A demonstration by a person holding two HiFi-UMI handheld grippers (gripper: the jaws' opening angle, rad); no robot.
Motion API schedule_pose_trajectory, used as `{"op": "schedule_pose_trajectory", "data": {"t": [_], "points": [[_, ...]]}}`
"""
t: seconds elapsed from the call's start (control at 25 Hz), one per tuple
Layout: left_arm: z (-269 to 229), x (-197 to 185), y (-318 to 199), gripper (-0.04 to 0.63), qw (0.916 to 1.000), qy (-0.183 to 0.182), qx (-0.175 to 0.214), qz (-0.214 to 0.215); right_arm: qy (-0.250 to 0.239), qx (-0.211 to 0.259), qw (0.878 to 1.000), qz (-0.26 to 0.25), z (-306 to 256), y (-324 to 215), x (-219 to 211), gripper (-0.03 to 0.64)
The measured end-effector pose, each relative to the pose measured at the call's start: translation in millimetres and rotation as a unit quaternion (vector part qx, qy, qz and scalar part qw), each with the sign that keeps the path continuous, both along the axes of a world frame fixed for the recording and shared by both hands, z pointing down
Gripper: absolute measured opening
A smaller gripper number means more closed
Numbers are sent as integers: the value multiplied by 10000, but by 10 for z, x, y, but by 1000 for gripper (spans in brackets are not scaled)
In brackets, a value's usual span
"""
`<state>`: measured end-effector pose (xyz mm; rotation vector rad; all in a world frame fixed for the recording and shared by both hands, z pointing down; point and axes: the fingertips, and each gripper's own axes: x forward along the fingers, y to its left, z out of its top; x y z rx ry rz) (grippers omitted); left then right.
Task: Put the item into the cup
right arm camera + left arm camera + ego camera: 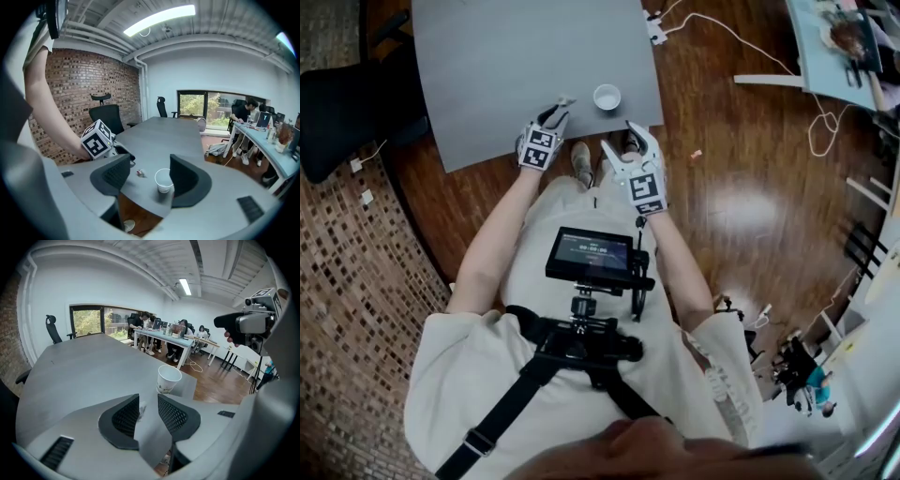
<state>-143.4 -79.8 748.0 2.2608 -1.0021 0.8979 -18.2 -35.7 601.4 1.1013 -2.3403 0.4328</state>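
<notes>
At the far left of the head view, a black office chair stands at 9 o'clock of the grey table. Near the table's near edge, the left gripper reaches in over the top, its marker cube facing up. In the left gripper view its 2 dark ribbed jaws stand apart, and the item, a small pale crumpled scrap, sits in the gap close against the left-hand pad. The other pad is clear of it, so nothing is pinched. The right gripper view shows the same scrap lying on the tabletop just off that gripper's tips.

The cup, a white paper 1, stands upright and open-mouthed on the table at 3 o'clock of the item, near it but not touching. From the left gripper view it sits at 12 o'clock beyond the jaws, close to the table's corner.

Farther right, the right gripper hovers at the table's edge, at 5 o'clock of the cup. Its jaws are spread wide with nothing pressed between the pads. The cup appears in the gap ahead of them, closer to the right-hand jaw.

Beyond the table at 3 o'clock lies glossy wooden floor with a white cable trailing across it.
</notes>
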Motion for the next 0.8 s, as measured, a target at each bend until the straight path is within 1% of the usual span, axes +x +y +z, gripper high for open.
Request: {"op": "schedule_pose_trajectory", "data": {"t": [0.16, 0.32, 0.44, 0.68, 0.8], "points": [[204, 1, -108, 127, 9997, -108, -189, -86, -17, -76, 9999, -137, 55, -136, -12, 281], [418, 8, -160, 127, 9988, -335, -346, -39, -34, -206, 9995, -226, 128, -223, -5, 281], [585, -10, -178, 128, 9974, -475, -545, -14, -38, -293, 9991, -292, 173, -294, -11, 281], [851, -13, -232, 128, 9940, -727, -813, -27, -75, -405, 9984, -393, 308, -487, 43, 281], [948, 1, -225, 127, 9921, -749, -1006, -69, -85, -461, 9980, -422, 357, -561, 84, 281]]}}
